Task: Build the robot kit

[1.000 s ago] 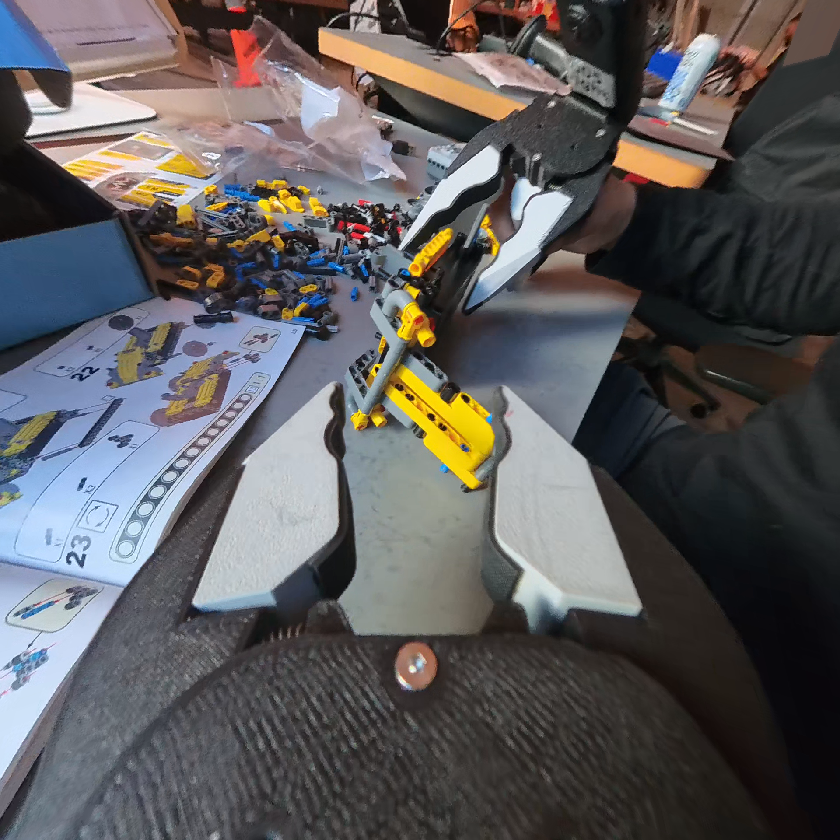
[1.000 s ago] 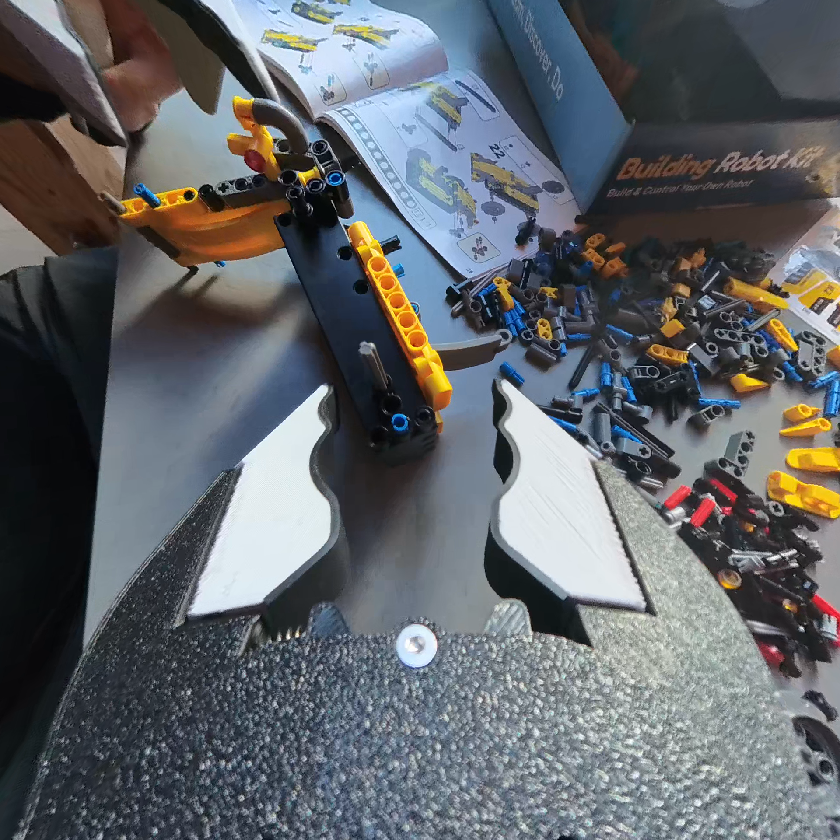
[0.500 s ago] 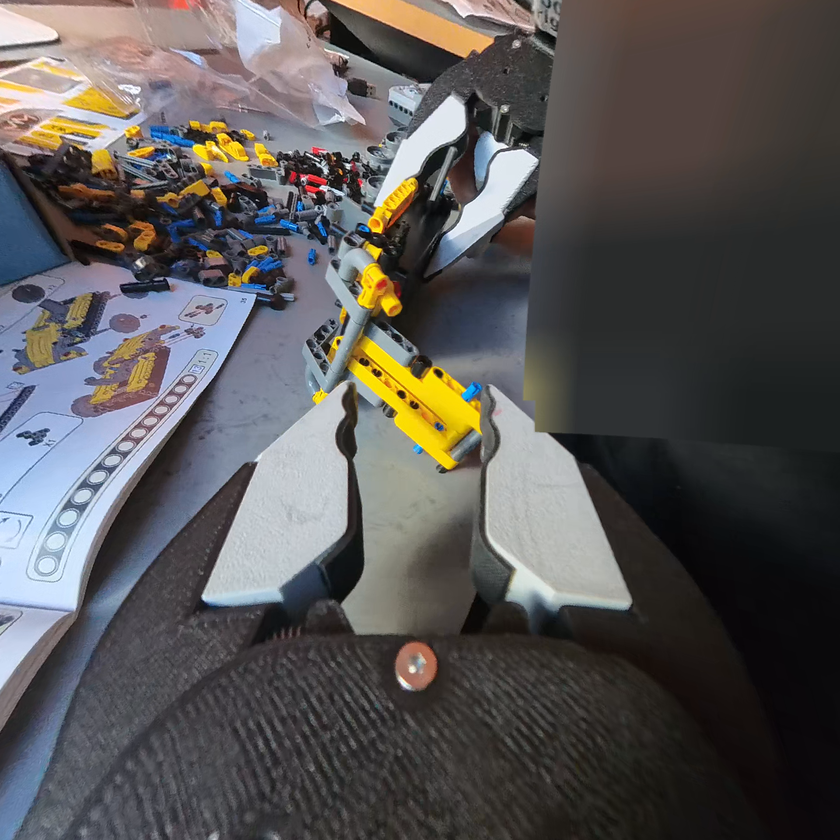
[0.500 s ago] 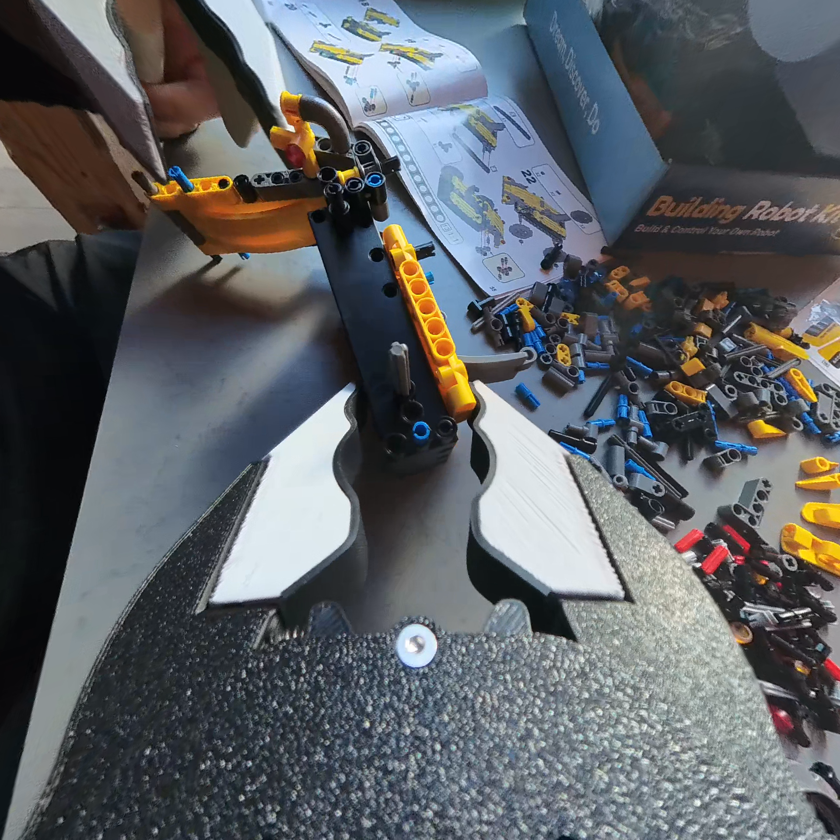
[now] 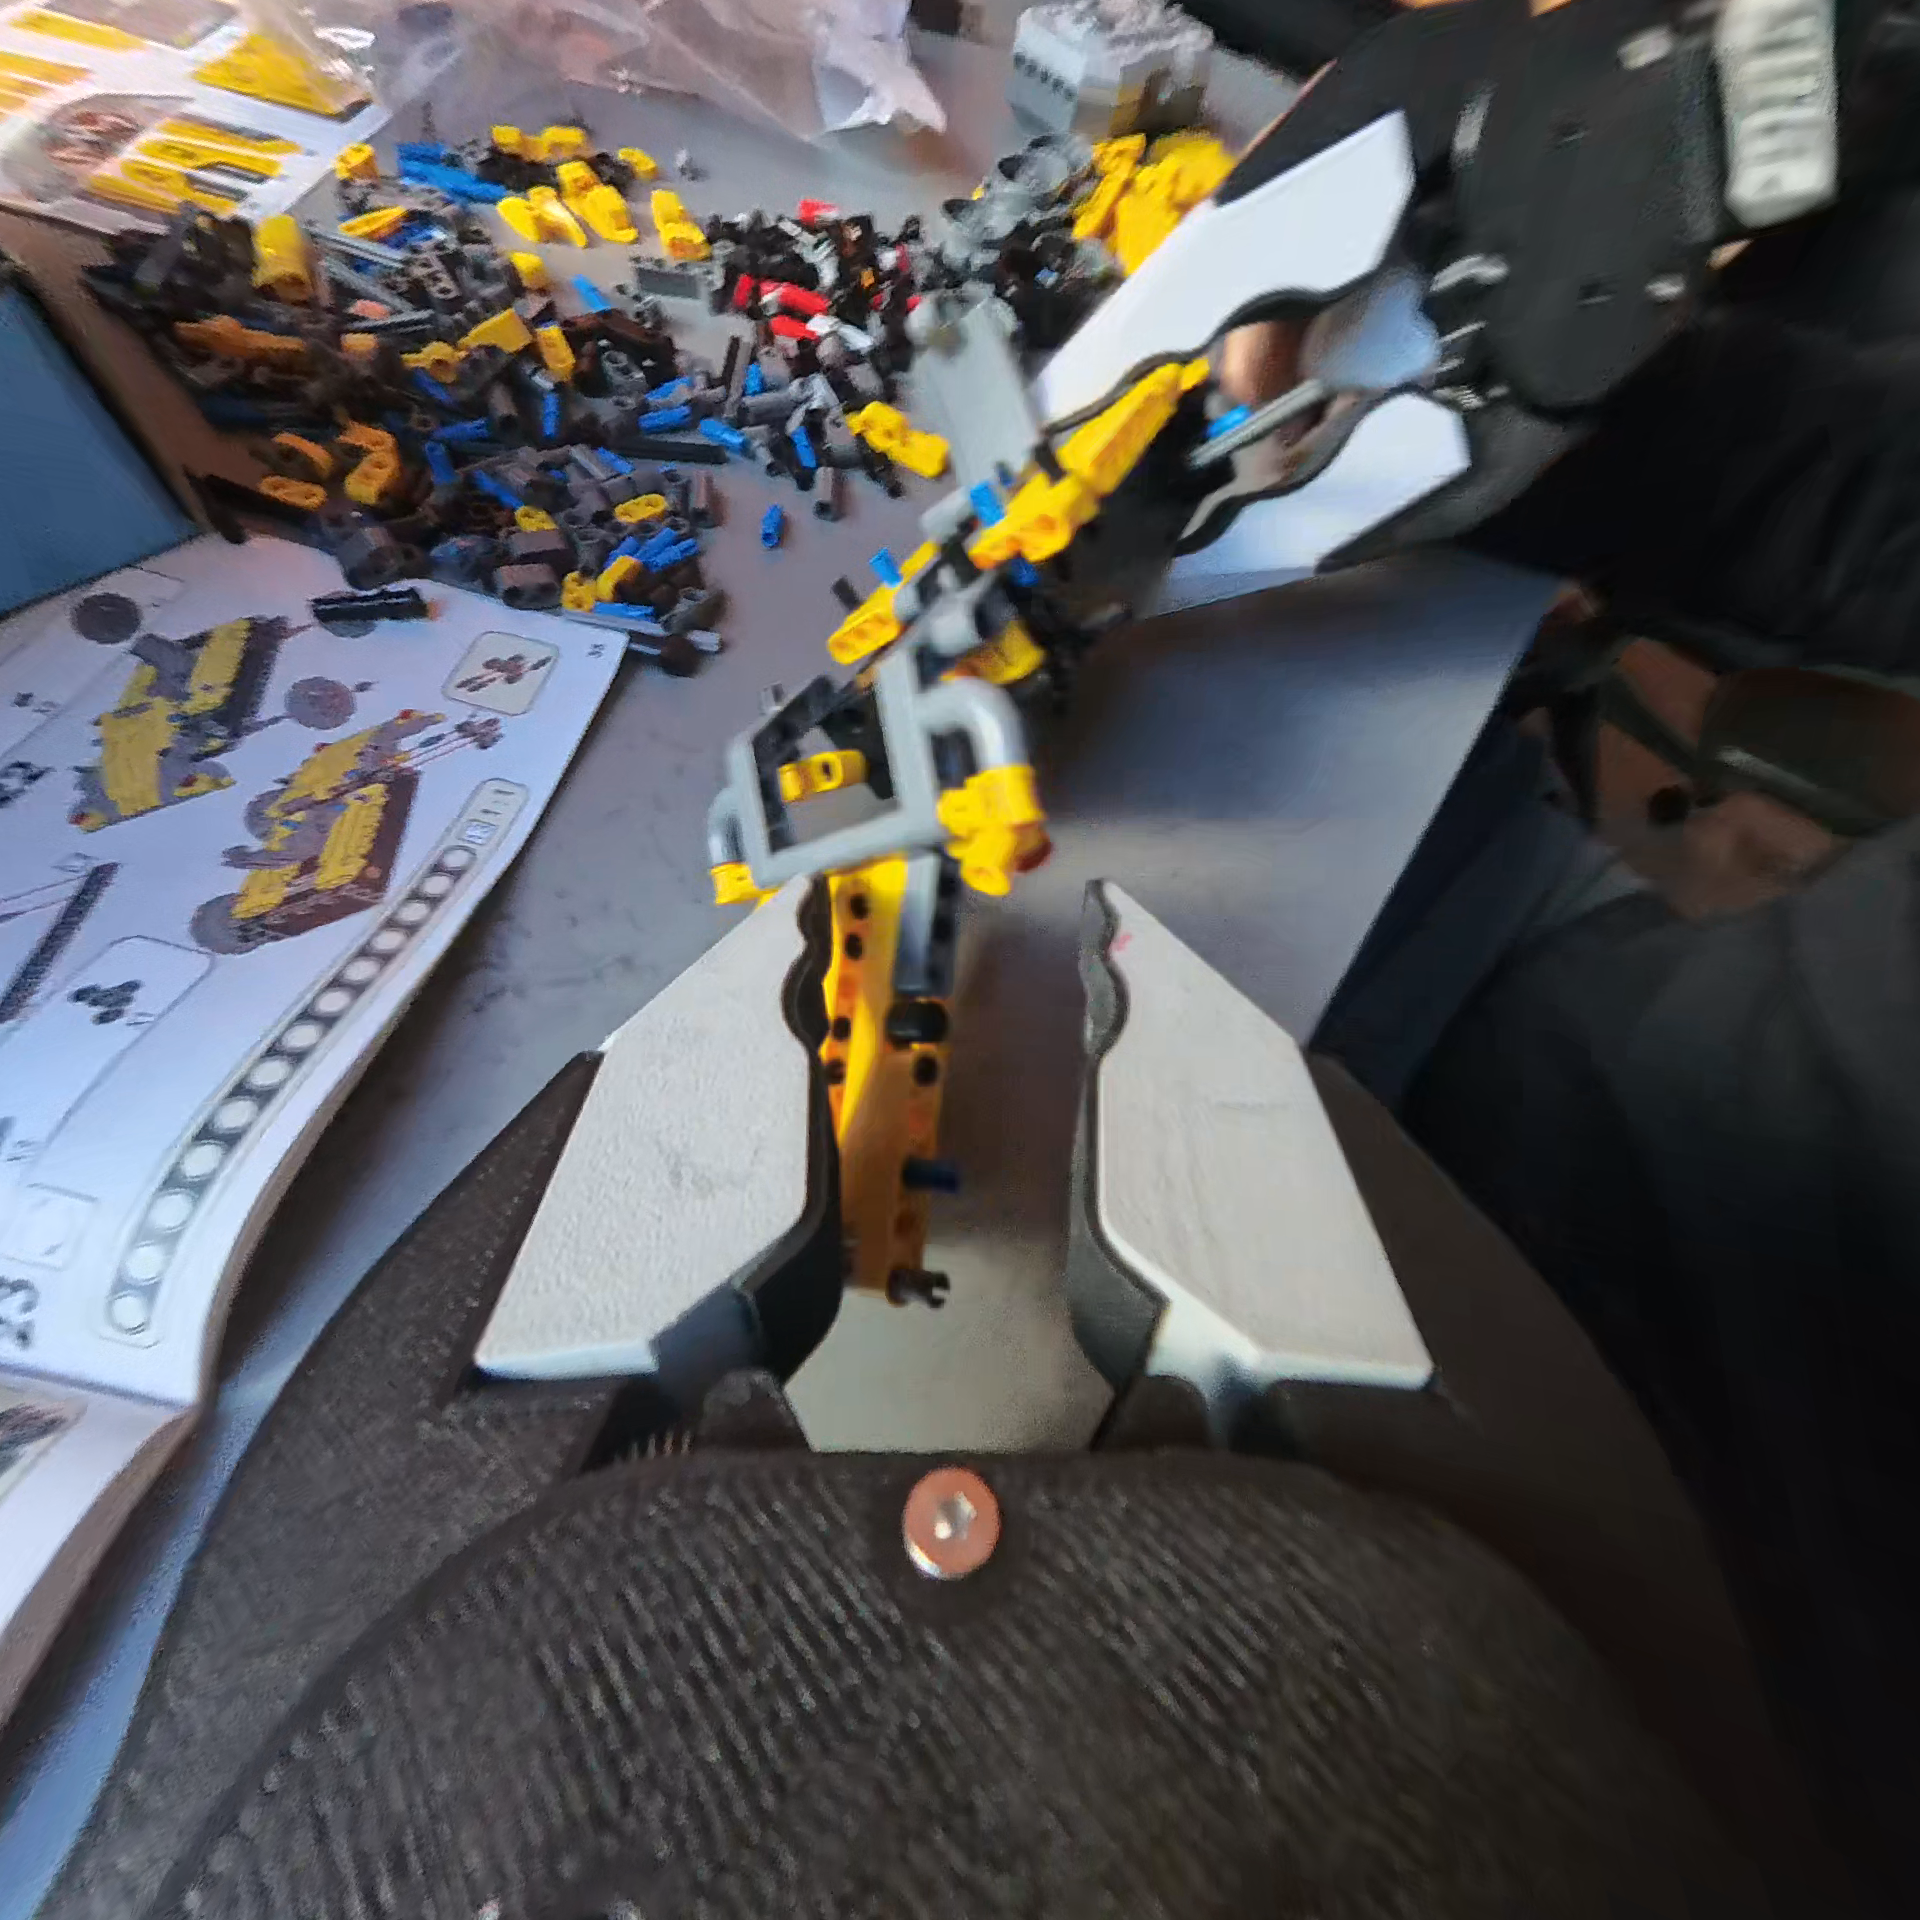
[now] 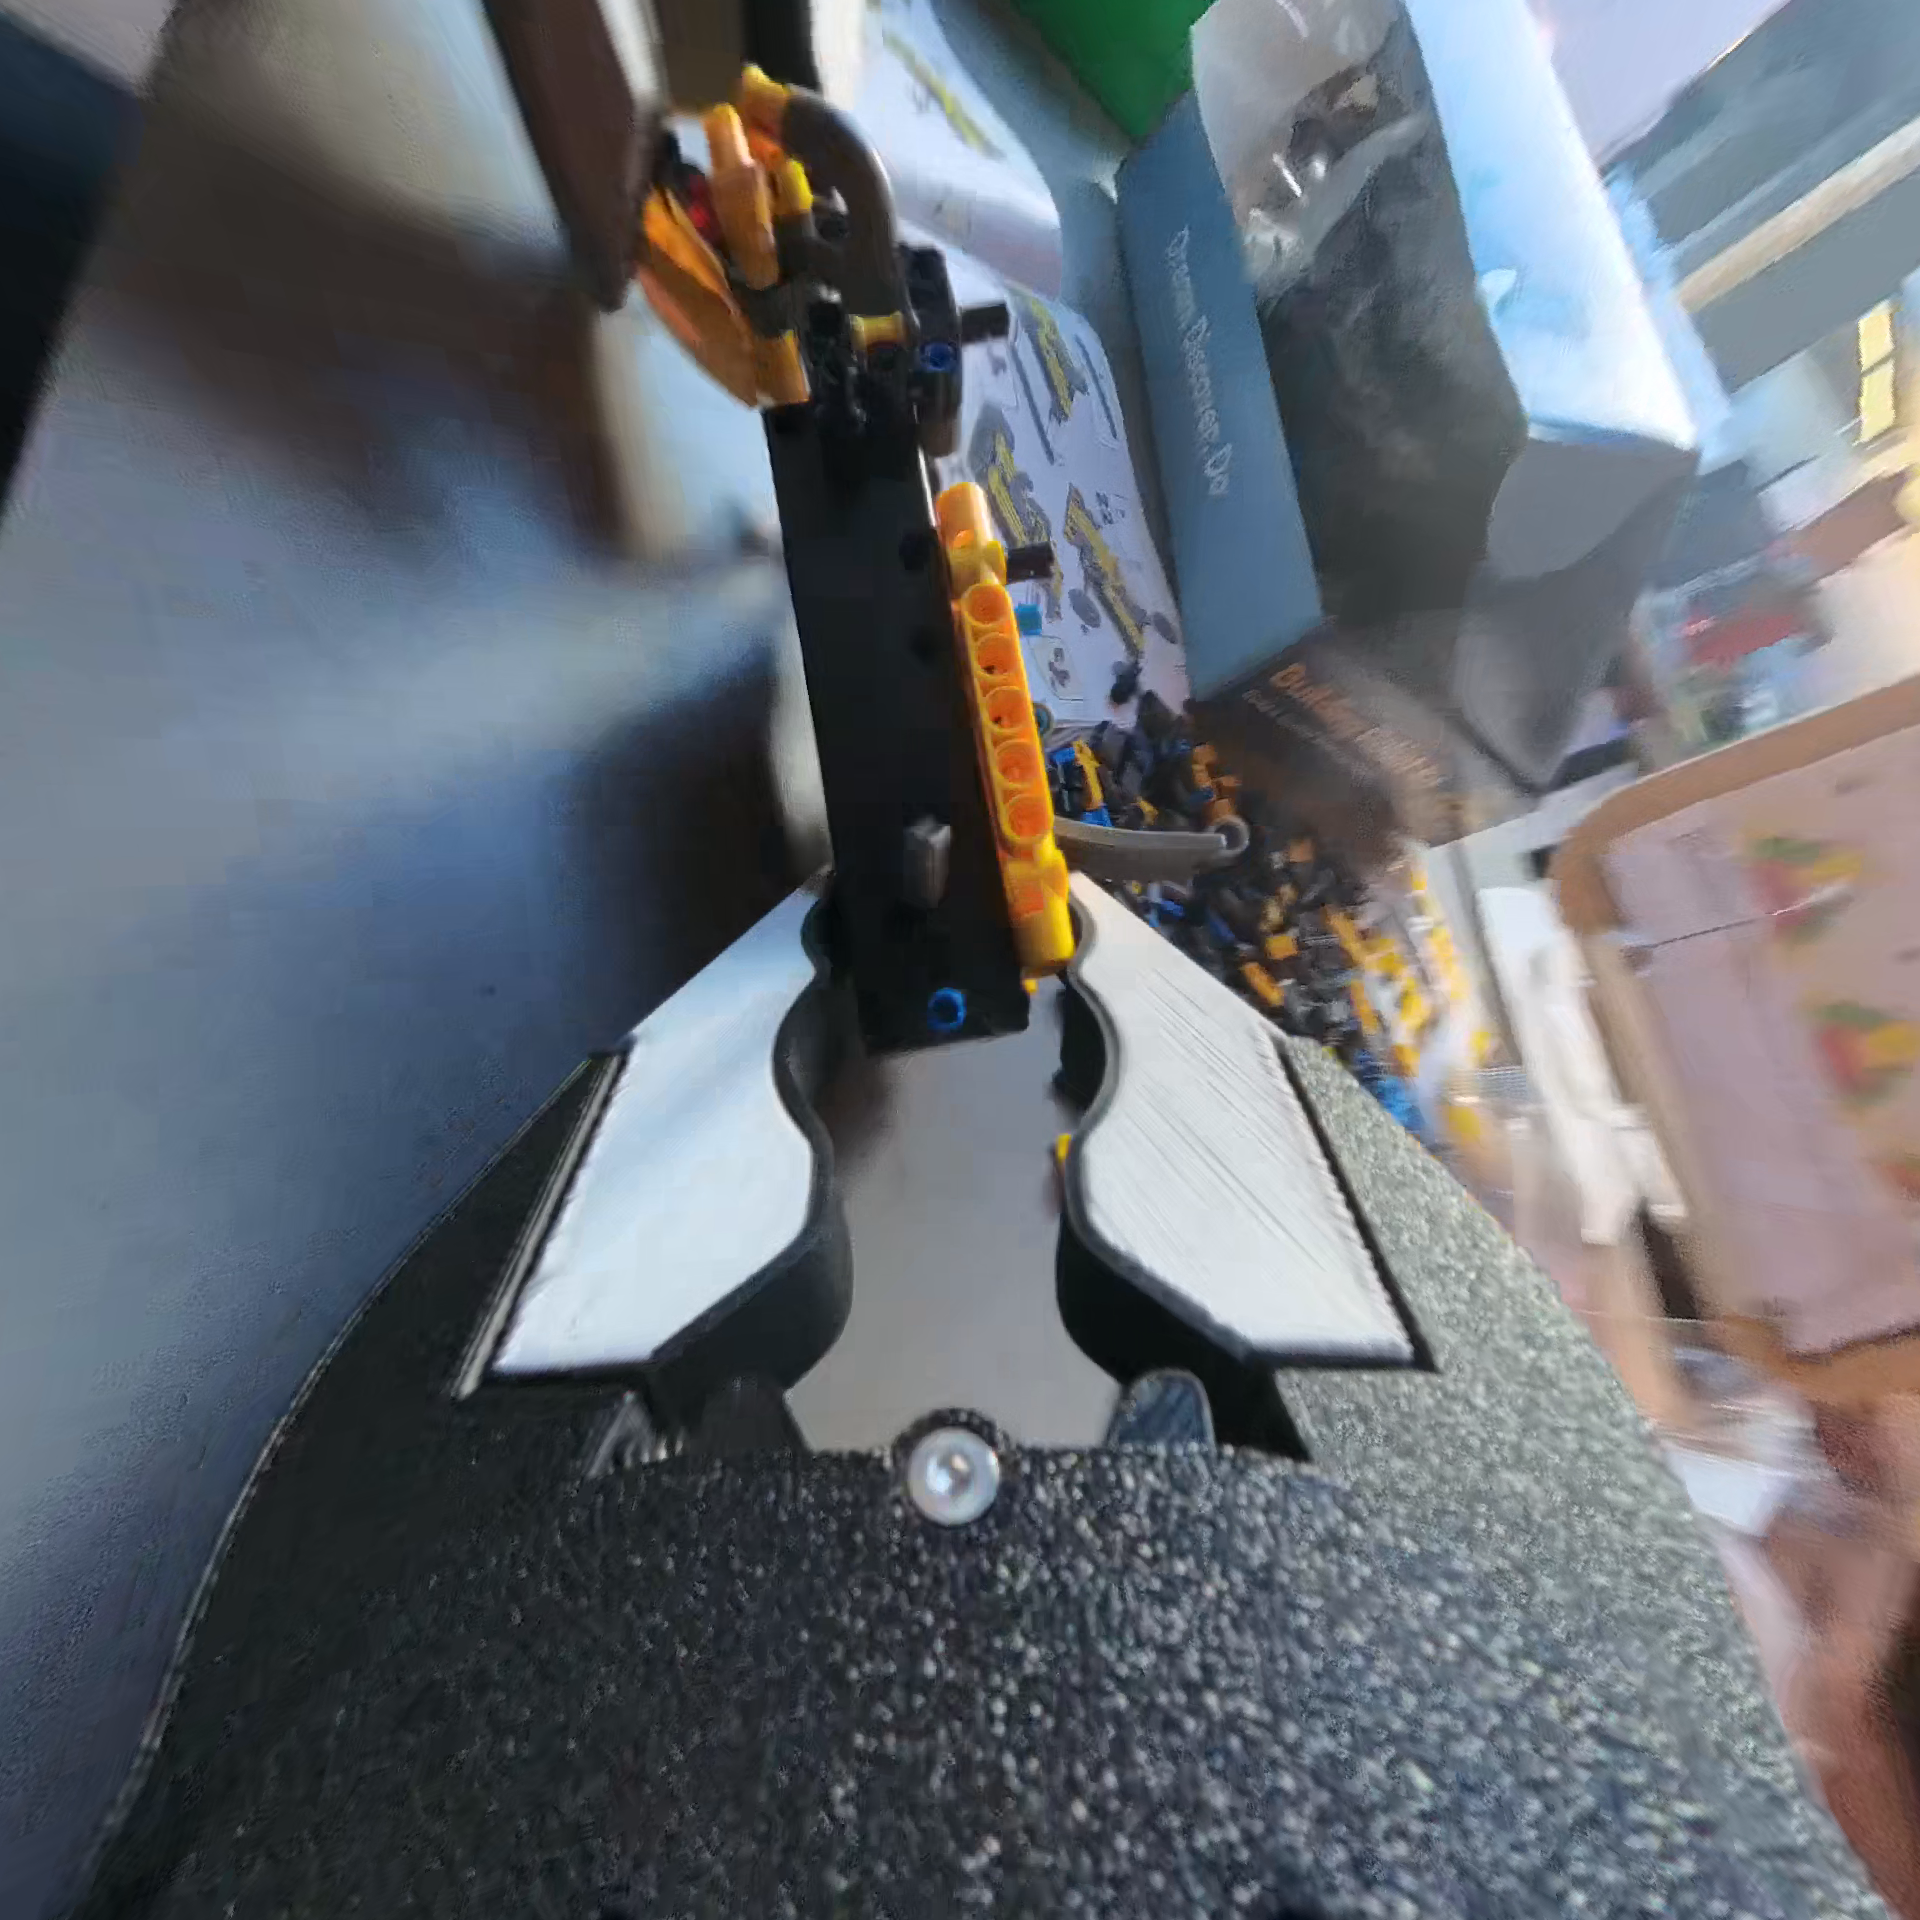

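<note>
Yellow, grey and black plastic beams make up one brick model (image 5: 914, 790), lifted off the grey desk (image 5: 1278, 727) near its right edge. Two grippers meet it. The left gripper (image 5: 940, 904) stands partly spread; the model's yellow end lies between its fingers, against the left one and clear of the right. The right gripper (image 6: 940, 935) pinches the model's black end narrowly. One open instruction booklet (image 5: 260, 831) lies left, cut off. The loose parts pile (image 5: 540, 416) behind is too blurred to count.
</note>
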The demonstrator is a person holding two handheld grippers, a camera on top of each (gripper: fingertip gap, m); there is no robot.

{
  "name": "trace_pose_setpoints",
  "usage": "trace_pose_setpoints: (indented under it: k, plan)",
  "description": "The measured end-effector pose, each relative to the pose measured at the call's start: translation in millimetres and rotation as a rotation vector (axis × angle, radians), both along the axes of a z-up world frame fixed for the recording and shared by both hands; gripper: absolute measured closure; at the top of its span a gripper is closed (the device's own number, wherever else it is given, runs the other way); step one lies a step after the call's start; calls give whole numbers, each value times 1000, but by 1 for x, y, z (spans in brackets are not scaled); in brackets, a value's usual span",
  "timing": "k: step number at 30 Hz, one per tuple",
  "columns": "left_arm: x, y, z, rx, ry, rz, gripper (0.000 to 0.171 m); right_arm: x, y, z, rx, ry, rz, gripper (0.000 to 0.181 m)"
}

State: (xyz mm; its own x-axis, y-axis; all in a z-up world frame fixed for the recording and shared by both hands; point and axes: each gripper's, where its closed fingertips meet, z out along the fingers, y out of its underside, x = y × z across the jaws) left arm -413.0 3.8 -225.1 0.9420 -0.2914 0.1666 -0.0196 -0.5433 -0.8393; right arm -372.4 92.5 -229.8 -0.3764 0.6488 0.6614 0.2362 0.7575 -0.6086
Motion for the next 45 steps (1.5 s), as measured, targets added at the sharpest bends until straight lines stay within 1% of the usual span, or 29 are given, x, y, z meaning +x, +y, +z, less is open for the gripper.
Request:
trace_pose_setpoints:
  k: [1,3,5,7,8,9,11,13,15,16,17,18,20,22,24,26,28,29,31,33,36,38,42,45]
  plan:
    - [-2,0,-3,-6,54,0,130,1,-1,-1,81,22,3,144]
    - [-3,1,-8,-5,177,-13,131,2,0,-1,173,65,-2,145]
    - [-6,2,-10,6,320,-27,140,6,-2,-4,192,58,43,143]
    - [-11,3,-15,-14,456,-27,142,12,-3,-5,172,57,78,138]
    - [-11,3,-17,-23,481,-26,142,15,-1,-6,168,53,78,139]
    - [-10,3,-19,-29,479,-22,142,17,4,-7,166,46,66,139]
    - [-9,2,-20,-26,478,-13,141,21,11,-11,130,20,44,130]
    - [-5,-2,-19,-28,481,-13,142,28,10,-10,90,15,55,125]
    - [5,-9,-21,-40,448,-41,141,36,12,-11,51,8,58,124]
    - [11,-14,-24,-64,417,-58,138,39,15,-12,27,7,53,125]
    - [16,-19,-28,-102,377,-72,130,42,18,-11,7,10,45,124]
    - [19,-24,-31,-135,330,-78,124,44,24,-9,0,14,18,119]
    - [23,-28,-26,-131,223,-70,120,50,31,-6,-61,1,-21,119]
    - [25,-31,-15,-113,136,-66,113,56,30,3,-177,0,-22,120]
    - [15,-33,-2,-74,137,-31,112,64,30,18,-293,15,-25,120]
    - [-1,-35,8,-38,156,31,112,68,33,40,-397,76,-38,121]
    - [-16,-37,13,5,164,118,114,70,36,60,-496,162,-49,121]
    - [-20,-40,13,31,155,158,115,69,37,65,-538,196,-54,124]
    - [-20,-48,11,77,102,205,118,67,43,65,-571,226,-89,127]
    - [-33,-57,10,107,91,278,121,63,49,60,-587,220,-124,128]
    - [-73,-70,12,84,86,417,119,54,51,61,-631,230,-134,127]
    - [-93,-74,13,102,49,465,116,48,55,64,-644,260,-147,128]
    - [-111,-73,4,147,27,517,117,39,67,64,-649,302,-200,125]
    - [-115,-71,3,194,66,533,118,38,72,65,-642,325,-224,124]
